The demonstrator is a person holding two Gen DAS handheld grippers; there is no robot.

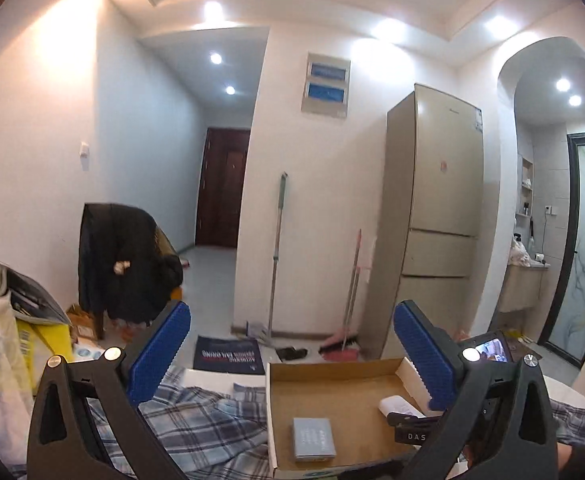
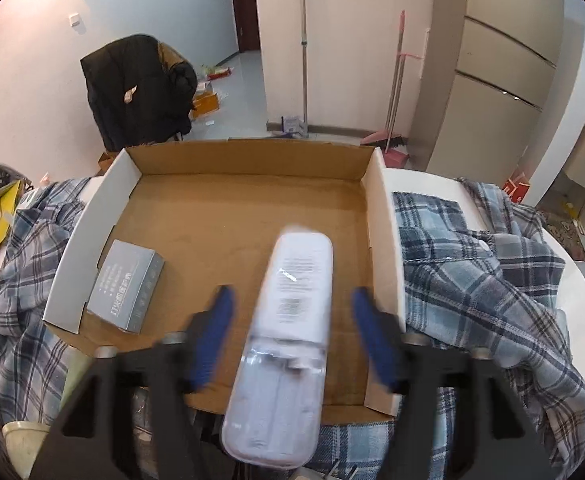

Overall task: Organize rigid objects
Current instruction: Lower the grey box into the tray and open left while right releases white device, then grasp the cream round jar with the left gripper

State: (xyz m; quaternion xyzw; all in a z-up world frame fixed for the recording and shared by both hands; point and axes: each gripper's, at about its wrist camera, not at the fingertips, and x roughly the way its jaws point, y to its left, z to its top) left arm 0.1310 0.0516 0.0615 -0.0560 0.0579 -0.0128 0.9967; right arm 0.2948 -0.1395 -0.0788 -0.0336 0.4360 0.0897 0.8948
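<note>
Straddling the white remote (image 2: 288, 328), the right gripper (image 2: 292, 340) has its blue pads spread clear of both long sides, so nothing is pinched; the remote looks blurred, lying lengthwise between the pads with its far end over the floor of the cardboard box (image 2: 252, 168) and its near end sticking out past the box's near edge. The left gripper (image 1: 292, 356) is wide open and empty, aimed nearly level across the room above the box. Inside the box, a small grey carton (image 2: 126, 286) lies against the left wall, well apart from the remote. The box rests on a plaid cloth (image 2: 472, 264) spread over a white table (image 2: 572, 264).

No earlier view is at hand, so this reads as a release, with the remote judged to be dropping or sliding into the box. To finish it well, keep the pads parted and draw the right gripper straight back and up, without brushing the remote's sides. If its near end stays hanging over the edge, nudge it farther in, parallel to the right wall, leaving the middle free for more items.
</note>
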